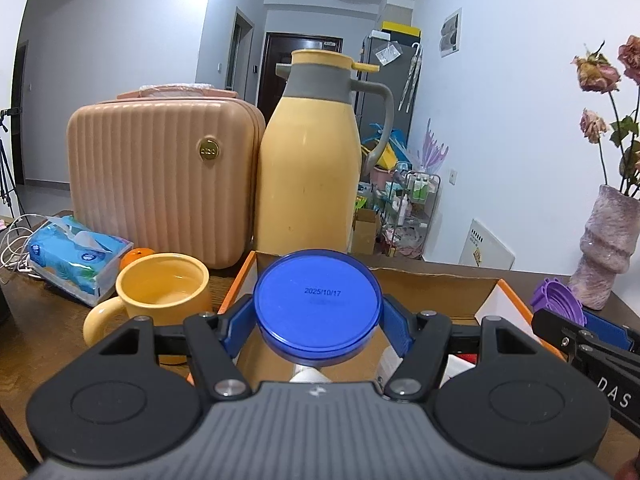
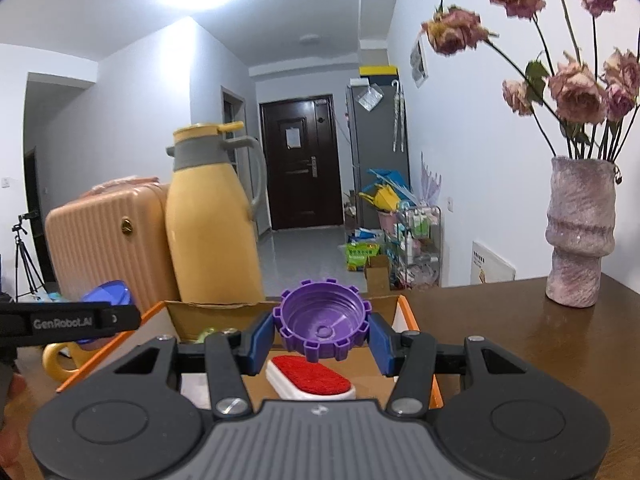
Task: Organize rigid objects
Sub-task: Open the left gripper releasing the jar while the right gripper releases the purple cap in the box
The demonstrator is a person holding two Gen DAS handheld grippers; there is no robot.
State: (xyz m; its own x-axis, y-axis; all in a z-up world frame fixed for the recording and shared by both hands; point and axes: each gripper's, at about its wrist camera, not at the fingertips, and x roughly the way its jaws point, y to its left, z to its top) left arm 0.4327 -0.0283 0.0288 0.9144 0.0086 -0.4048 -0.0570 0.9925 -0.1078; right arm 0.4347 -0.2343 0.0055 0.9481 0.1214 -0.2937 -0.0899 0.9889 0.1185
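Observation:
My left gripper [image 1: 316, 330] is shut on a round blue lid [image 1: 316, 304] stamped with a date and holds it above an open cardboard box [image 1: 432, 292] with orange edges. My right gripper [image 2: 322, 340] is shut on a purple notched cap [image 2: 322, 326], open side up, held over the same box [image 2: 408, 316]. A red-and-white brush-like item [image 2: 310, 376] lies in the box under the cap. The purple cap [image 1: 558, 300] and the right gripper show at the right edge of the left wrist view. The blue lid [image 2: 108, 292] shows at the left of the right wrist view.
A yellow mug [image 1: 160, 296], a tissue pack [image 1: 76, 254] and an orange [image 1: 136, 258] sit left of the box. A peach case [image 1: 160, 184] and a yellow thermos jug [image 1: 310, 160] stand behind it. A vase of dried roses [image 2: 580, 236] stands on the brown table at the right.

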